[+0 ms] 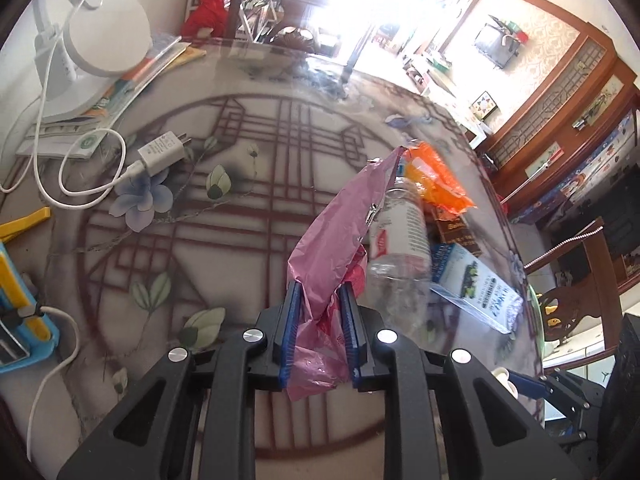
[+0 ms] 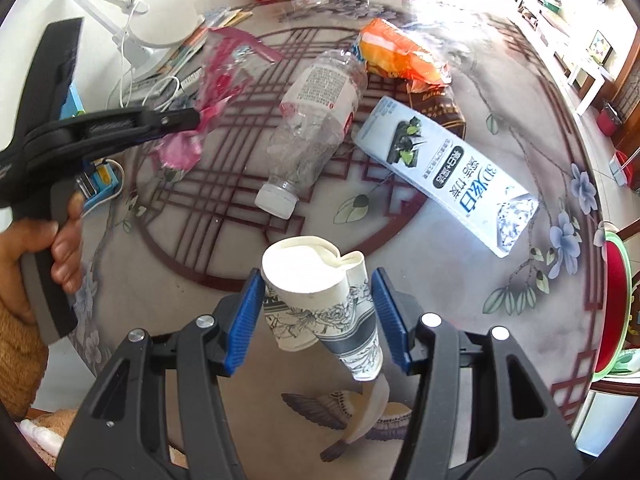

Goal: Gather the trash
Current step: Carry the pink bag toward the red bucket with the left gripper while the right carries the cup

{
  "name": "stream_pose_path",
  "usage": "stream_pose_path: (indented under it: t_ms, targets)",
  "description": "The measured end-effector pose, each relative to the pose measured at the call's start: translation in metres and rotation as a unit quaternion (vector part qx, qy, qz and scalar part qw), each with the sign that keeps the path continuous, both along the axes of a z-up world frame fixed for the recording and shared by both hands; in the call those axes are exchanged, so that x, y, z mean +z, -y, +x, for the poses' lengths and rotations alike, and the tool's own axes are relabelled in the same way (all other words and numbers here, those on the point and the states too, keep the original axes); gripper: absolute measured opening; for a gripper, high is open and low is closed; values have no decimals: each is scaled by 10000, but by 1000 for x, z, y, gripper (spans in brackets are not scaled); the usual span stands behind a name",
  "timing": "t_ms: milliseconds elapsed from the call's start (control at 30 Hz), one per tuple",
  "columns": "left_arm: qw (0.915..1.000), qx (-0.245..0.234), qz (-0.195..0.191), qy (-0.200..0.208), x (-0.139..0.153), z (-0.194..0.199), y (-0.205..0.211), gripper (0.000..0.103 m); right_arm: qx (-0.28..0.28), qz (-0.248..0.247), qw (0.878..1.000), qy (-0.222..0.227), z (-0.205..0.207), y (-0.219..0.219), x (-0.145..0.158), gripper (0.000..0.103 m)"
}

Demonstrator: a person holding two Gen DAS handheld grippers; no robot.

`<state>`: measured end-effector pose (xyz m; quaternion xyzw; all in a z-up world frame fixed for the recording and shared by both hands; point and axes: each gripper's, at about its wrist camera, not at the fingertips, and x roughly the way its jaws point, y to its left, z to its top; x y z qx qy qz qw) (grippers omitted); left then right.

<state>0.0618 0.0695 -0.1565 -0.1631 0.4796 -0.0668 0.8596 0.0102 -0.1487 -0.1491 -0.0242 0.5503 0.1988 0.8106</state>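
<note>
Already both hands are loaded. The left gripper (image 1: 320,312) has its fingers (image 1: 290,320) pinching a pink plastic bag (image 1: 332,228), lifted off the glass-topped counter (image 1: 200,216); the right gripper (image 2: 318,312) holds crushed paper cups (image 2: 320,300) between its fingers (image 2: 250,308), pads against both sides.

I judge this the pick-up step done for these two, with no bin in sight; the next move calls for carrying them off without dropping them.

Left behind on the counter lie a clear plastic bottle (image 2: 312,120), an orange wrapper (image 2: 400,54), a brown packet (image 2: 438,106) and a white toothpaste box (image 2: 448,168).

Only the right wrist view shows the cups and the hand (image 2: 44,256) on the left gripper's handle; only the left shows the white charger (image 1: 160,152).
</note>
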Motion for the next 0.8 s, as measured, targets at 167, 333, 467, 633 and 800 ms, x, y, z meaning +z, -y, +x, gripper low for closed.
stream_pose_path:
  t_ms: [167, 333, 467, 633, 800]
  targets:
    - [9997, -252, -25, 59, 9, -5, 18, 18, -117, 59, 9998, 131, -2, 9, 7, 53]
    - [9987, -482, -81, 107, 14, -10, 41, 18, -264, 101, 9994, 196, -9, 23, 12, 53]
    - [9975, -695, -72, 120, 17, -13, 60, 18, -413, 140, 9988, 212, -14, 35, 14, 53]
    - [9959, -895, -59, 134, 20, -19, 80, 18, -566, 195, 9980, 217, -21, 49, 14, 53]
    - [9946, -1019, -99, 164, 25, -24, 95, 18, -686, 224, 9971, 241, -24, 62, 15, 53]
